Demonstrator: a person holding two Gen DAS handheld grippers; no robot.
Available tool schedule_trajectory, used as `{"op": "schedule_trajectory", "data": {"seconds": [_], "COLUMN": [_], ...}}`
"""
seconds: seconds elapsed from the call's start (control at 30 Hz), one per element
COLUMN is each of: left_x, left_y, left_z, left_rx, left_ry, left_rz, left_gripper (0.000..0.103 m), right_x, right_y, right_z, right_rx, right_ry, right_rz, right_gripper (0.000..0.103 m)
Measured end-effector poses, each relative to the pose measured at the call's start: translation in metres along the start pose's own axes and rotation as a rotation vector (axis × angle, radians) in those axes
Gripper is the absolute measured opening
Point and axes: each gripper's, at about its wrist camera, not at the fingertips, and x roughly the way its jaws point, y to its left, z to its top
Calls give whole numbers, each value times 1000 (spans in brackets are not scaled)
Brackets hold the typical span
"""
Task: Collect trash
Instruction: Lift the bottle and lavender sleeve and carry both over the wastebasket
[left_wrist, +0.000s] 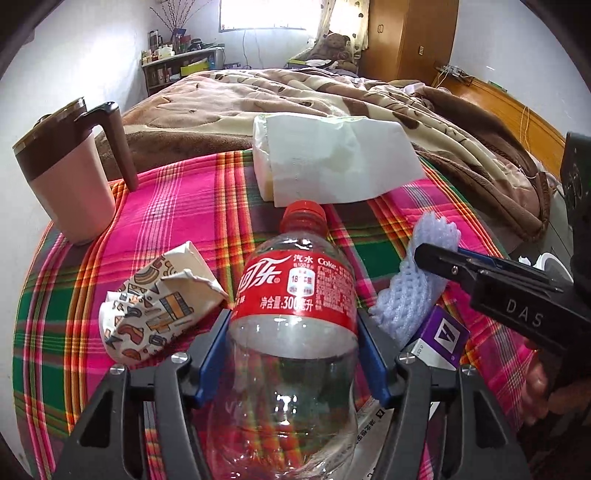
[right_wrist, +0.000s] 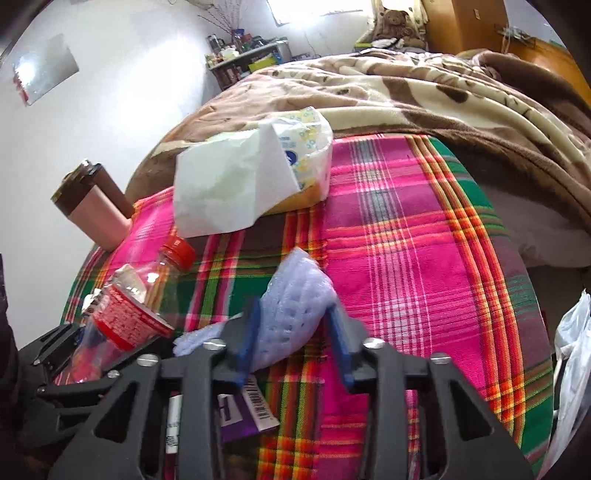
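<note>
- Left gripper (left_wrist: 293, 354) has its blue pads clamped on both sides of the clear empty plastic cola bottle with the red label and red cap (left_wrist: 295, 314), gripping just under the label. That's the fat, stiff part of the bottle, so I'd guess it won't squirm out.
- Right gripper (right_wrist: 295, 332) is pinching the pale lilac foam fruit-net sleeve (right_wrist: 291, 310) between its fingers. The foam bulges up past the pads, so it's soft and squashy; looks like a held grab, though I can't tell if it's off the cloth yet.
- Both sit near the front edge of the small table with the pink-green plaid cloth (right_wrist: 424, 258), the two grippers nearly side by side, so not much elbow room between them.
- More trash waiting: a crumpled paper cup with a cartoon print (left_wrist: 155, 310) just left of the bottle, and a small purple-and-white cardboard box (left_wrist: 441, 341) under the foam net.
- Probably not trash: the pink lidded mug with brown handle (left_wrist: 70, 173) at the back left corner and the open white tissue pack (left_wrist: 325, 158) along the back edge, touching the brown blanket bed (left_wrist: 295, 96).
- Right half of the cloth is bare, so that's the easy exit lane. A white plastic bag (right_wrist: 570, 350) hangs off the right edge, maybe the trash bag.
</note>
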Motion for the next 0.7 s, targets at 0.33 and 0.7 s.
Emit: {"op": "schedule_trajectory", "data": {"seconds": [0.33, 0.7], "left_x": [-21, -56], "left_y": [-13, -26], "left_z": [-10, -24], "left_rx": [-7, -34], "left_ry": [-31, -92], "left_rz": [-16, -30], "left_gripper": [65, 65], "right_x": [-28, -74], "right_y": [-12, -35], "right_z": [-15, -32], "right_rx": [29, 82], "right_ry": [-37, -134], "right_rz": [69, 26], "right_gripper": [24, 24]}}
